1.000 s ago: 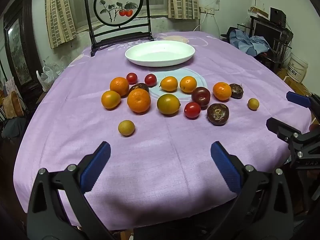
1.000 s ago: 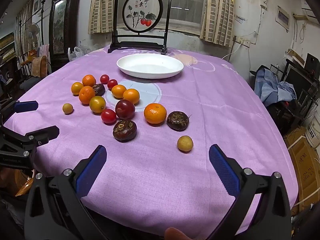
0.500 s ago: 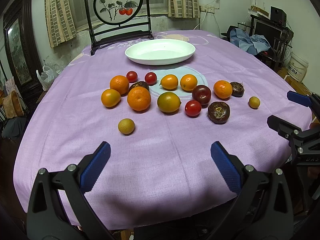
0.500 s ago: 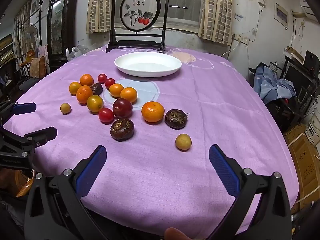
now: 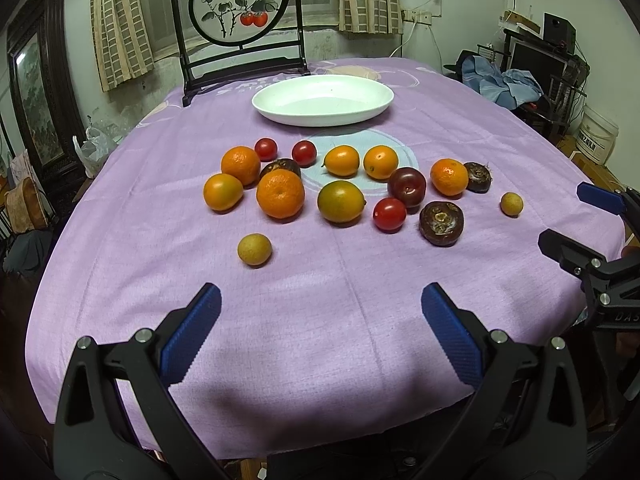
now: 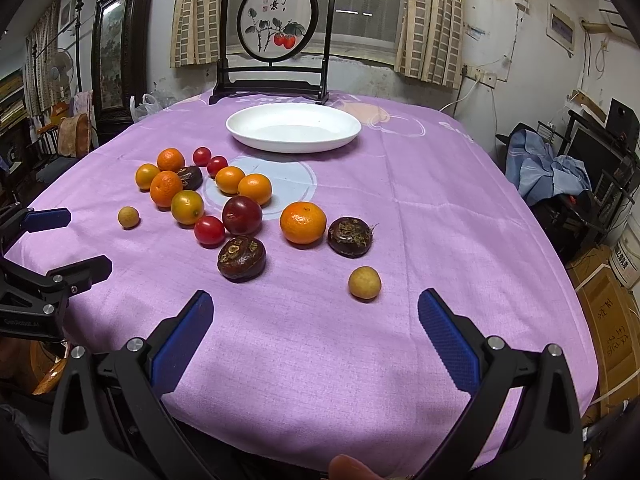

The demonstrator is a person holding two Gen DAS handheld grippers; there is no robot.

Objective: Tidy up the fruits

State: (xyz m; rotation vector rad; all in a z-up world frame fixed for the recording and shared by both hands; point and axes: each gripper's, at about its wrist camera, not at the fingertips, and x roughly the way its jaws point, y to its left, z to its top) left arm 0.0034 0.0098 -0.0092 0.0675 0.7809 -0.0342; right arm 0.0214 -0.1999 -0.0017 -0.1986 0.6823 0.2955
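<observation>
Round table under a purple cloth [image 5: 320, 320], both grippers held above its near edge. Left gripper [image 5: 320, 320] with jaws wide apart, blue pads [image 5: 192, 332] empty, nothing between them. Right gripper [image 6: 316, 326] likewise spread wide, holding nothing, off the table's near right edge in the left wrist view. White oval plate [image 5: 280, 114] toward the far edge, bare inside, in front of a dark-framed round painting [image 5: 239, 2] of red fruit at the far edge. Fruits loose on the cloth across the middle, none on the plate. Toward the left edge: two mandarins [image 5: 280, 194], a smooth orange fruit [image 5: 223, 191] just beside them, a dark brown fruit [image 5: 285, 166] tucked between the mandarins. Behind those, two small red tomatoes [image 5: 265, 149], apart from each other. At the centre: two orange kumquat-like fruits [image 5: 341, 161], a greenish-orange one [image 5: 341, 201] nearer. Toward the right edge: a dark red plum [image 6: 241, 214], a red tomato [image 6: 209, 230] touching it, a brown rough fruit [image 6: 241, 257] nearest, a mandarin [image 6: 303, 222] beside a second brown fruit [image 6: 349, 236]. Two small yellowish round fruits alone: one [image 5: 254, 249] near the left gripper, one [image 6: 364, 283] near the right gripper.
</observation>
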